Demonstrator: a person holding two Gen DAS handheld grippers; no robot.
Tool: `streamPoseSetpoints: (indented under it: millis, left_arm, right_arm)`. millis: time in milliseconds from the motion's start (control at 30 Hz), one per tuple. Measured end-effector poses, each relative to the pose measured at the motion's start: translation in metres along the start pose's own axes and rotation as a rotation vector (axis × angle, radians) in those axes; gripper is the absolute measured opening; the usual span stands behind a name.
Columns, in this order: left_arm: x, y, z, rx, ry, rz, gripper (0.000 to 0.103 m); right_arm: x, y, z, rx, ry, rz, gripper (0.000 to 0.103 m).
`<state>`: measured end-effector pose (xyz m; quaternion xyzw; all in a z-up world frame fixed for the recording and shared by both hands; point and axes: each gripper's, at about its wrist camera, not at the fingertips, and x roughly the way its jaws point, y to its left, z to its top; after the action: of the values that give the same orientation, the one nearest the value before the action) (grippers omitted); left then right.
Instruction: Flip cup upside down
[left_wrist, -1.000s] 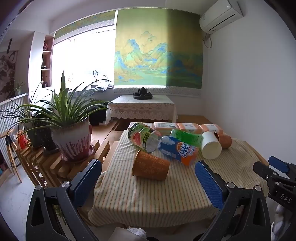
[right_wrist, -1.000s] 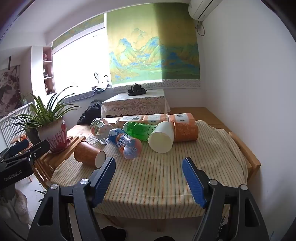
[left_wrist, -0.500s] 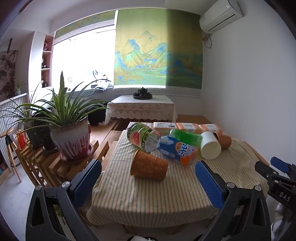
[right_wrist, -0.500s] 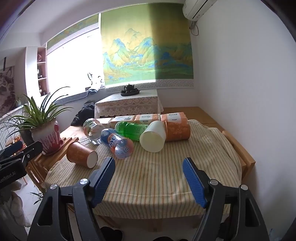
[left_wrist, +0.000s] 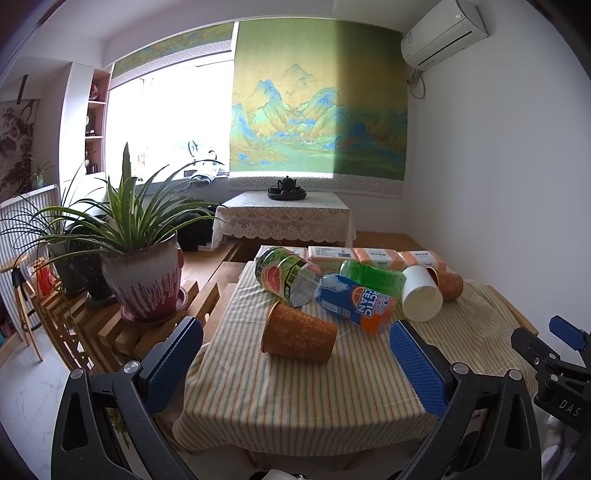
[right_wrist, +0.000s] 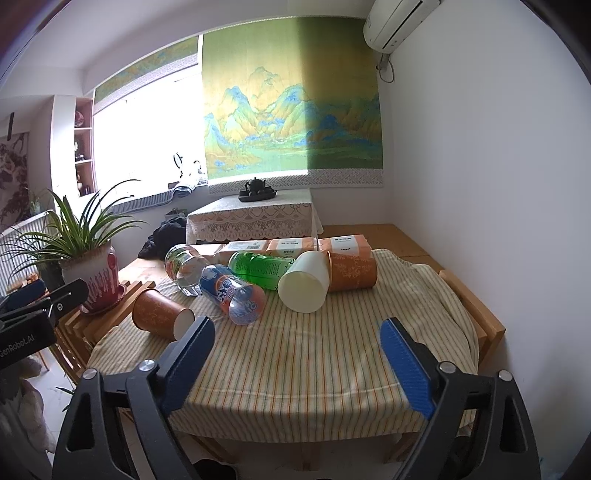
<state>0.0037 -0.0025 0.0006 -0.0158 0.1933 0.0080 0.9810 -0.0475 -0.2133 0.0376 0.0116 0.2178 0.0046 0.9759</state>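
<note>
I held my left gripper (left_wrist: 291, 363) and right gripper (right_wrist: 295, 362) with jaws spread and empty short of the surface (left_wrist: 295, 398), since the orange cup (left_wrist: 299, 336) lay on its side just nearer me than the bottles (left_wrist: 354, 302), ungrasped.

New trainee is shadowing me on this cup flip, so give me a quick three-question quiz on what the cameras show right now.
1. True or false: the near orange cup stands upright.
2. How many cups are on the table?
3. Multiple choice: the left gripper and right gripper are A) both open, B) both shut, C) one holding a cup.

Key:
1. False; it lies on its side.
2. Three: near orange cup, white cup, far orange cup.
3. A.
</note>
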Motion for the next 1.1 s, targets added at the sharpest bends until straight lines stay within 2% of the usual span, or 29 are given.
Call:
streamPoseSetpoints:
  millis: [1100]
  left_arm:
    - [0.012, 0.002, -0.002, -0.003, 0.017, -0.005, 0.103]
  right_arm:
    - [0.007, -0.001, -0.003, 0.005, 0.003, -0.021, 0.093]
